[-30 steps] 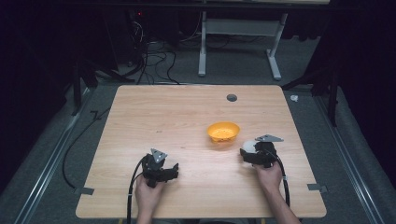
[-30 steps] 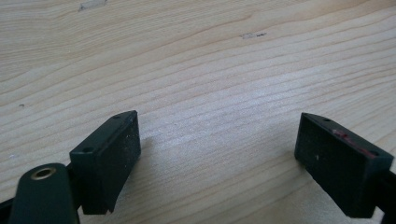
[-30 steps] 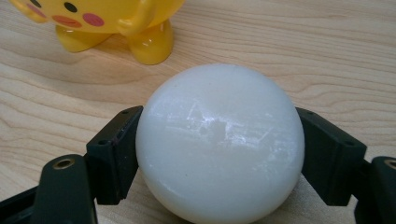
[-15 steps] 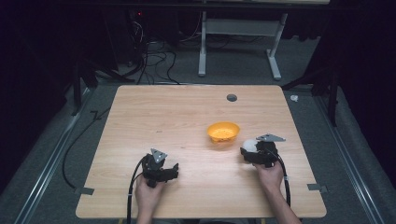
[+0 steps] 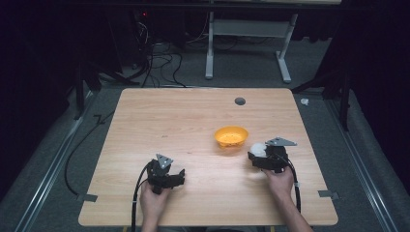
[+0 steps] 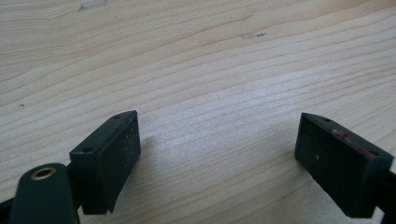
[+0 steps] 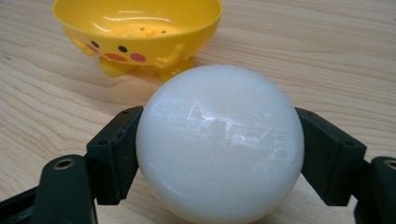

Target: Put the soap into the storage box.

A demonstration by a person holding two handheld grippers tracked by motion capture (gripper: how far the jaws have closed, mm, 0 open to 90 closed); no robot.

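In the right gripper view, the right claw (image 7: 219,154) is spread wide around a white ball (image 7: 218,142), one black jaw pressed against each side of it, so the ball sits clamped between them just above the wooden tabletop (image 7: 327,56). Beyond the ball, in the upper left of that frame, stands a yellow duck-faced bowl (image 7: 137,32) on small feet, near the ball but not touching it. In the high view the right claw (image 5: 256,155) lies at the lower right of the tabletop (image 5: 183,125), with the ball (image 5: 257,149) at its tip just to the lower right of the bowl (image 5: 231,137). The left claw (image 6: 219,158) is open wide with nothing between its jaws, only bare wood grain (image 6: 210,70) beneath and ahead of them. In the high view the left claw (image 5: 179,176) sits at the lower left centre of the tabletop, well apart from the bowl and ball.
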